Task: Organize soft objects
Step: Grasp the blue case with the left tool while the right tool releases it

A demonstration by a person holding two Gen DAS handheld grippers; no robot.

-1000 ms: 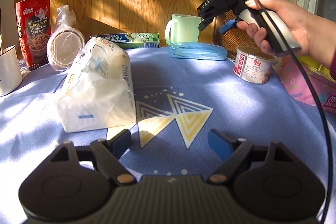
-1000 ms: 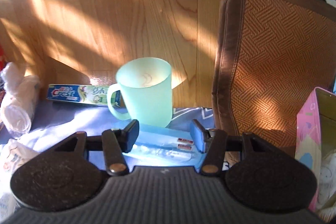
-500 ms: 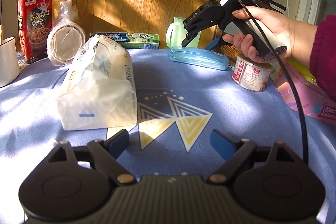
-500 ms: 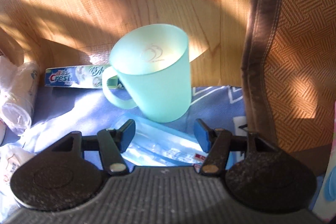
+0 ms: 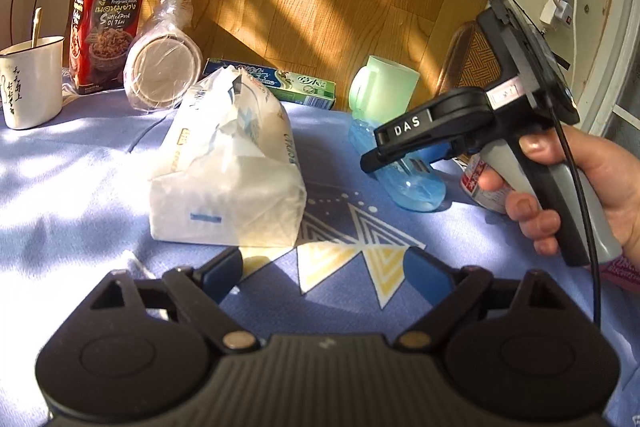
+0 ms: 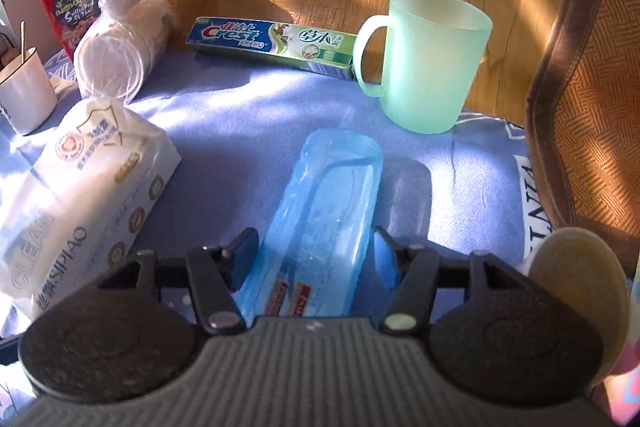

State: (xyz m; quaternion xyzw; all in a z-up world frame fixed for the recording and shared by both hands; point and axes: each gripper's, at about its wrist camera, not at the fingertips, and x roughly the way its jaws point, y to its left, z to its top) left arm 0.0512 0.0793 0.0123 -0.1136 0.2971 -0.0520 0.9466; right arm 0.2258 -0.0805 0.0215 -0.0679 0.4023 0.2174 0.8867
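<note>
A white soft tissue pack (image 5: 232, 179) lies on the blue cloth (image 5: 80, 195), ahead and left of my open, empty left gripper (image 5: 326, 267). It also shows at the left of the right wrist view (image 6: 76, 195). My right gripper (image 6: 316, 247) is open, its fingers on either side of the near end of a clear blue plastic case (image 6: 324, 211) lying on the cloth. In the left wrist view the right gripper (image 5: 404, 147) hangs over that case (image 5: 412, 183), held by a hand.
A green mug (image 6: 432, 63), a Crest toothpaste box (image 6: 272, 43), bagged paper bowls (image 6: 120, 51), a red snack pouch (image 6: 72, 3) and a white cup (image 6: 24, 91) stand along the back. A tin can (image 5: 484, 187) and a woven chair (image 6: 592, 99) are at right.
My right gripper tilted downward and came to the blue case, which now lies between its fingers. The left gripper moved slightly nearer the tissue pack.
</note>
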